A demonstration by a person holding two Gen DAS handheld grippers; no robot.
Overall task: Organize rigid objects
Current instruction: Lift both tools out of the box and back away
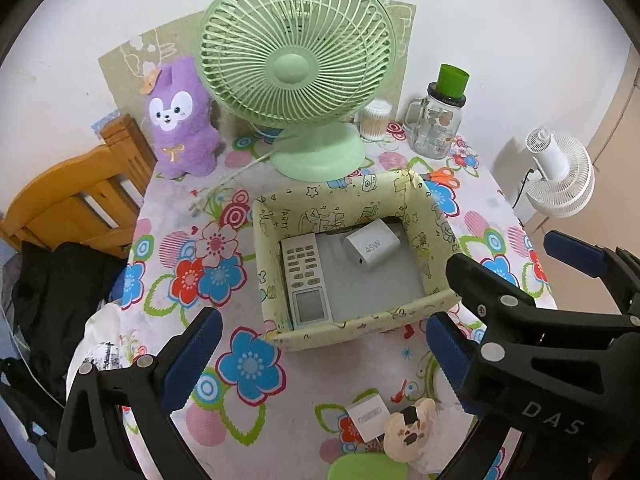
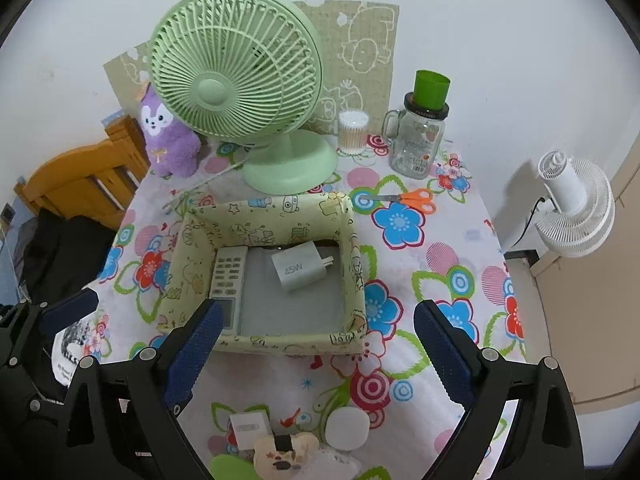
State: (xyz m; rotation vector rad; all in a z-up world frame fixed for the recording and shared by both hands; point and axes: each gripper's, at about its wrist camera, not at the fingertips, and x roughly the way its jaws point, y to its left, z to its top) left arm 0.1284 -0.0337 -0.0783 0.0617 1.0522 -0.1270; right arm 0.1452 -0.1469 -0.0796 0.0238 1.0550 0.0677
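A pale yellow patterned box (image 1: 340,330) (image 2: 288,343) stands mid-table. Inside lie a white remote control (image 1: 306,280) (image 2: 228,276) on the left and a white 45W charger (image 1: 372,249) (image 2: 298,270). My left gripper (image 1: 320,360) is open and empty, hovering above the box's near side. My right gripper (image 2: 316,356) is open and empty, also above the near side; it shows in the left wrist view (image 1: 520,280) at the right. Near the table's front edge lie a small white box (image 1: 368,418) (image 2: 250,428), a bear-shaped beige item (image 1: 410,428) (image 2: 284,452) and a round white puck (image 2: 347,428).
A green desk fan (image 1: 296,72) (image 2: 236,80), a purple plush (image 1: 182,120), a cotton swab jar (image 2: 353,130), a glass mug jar with a green cup (image 2: 420,136) and orange scissors (image 2: 416,200) stand behind the box. A wooden chair (image 1: 80,200) is left; a white fan (image 2: 576,208) is right.
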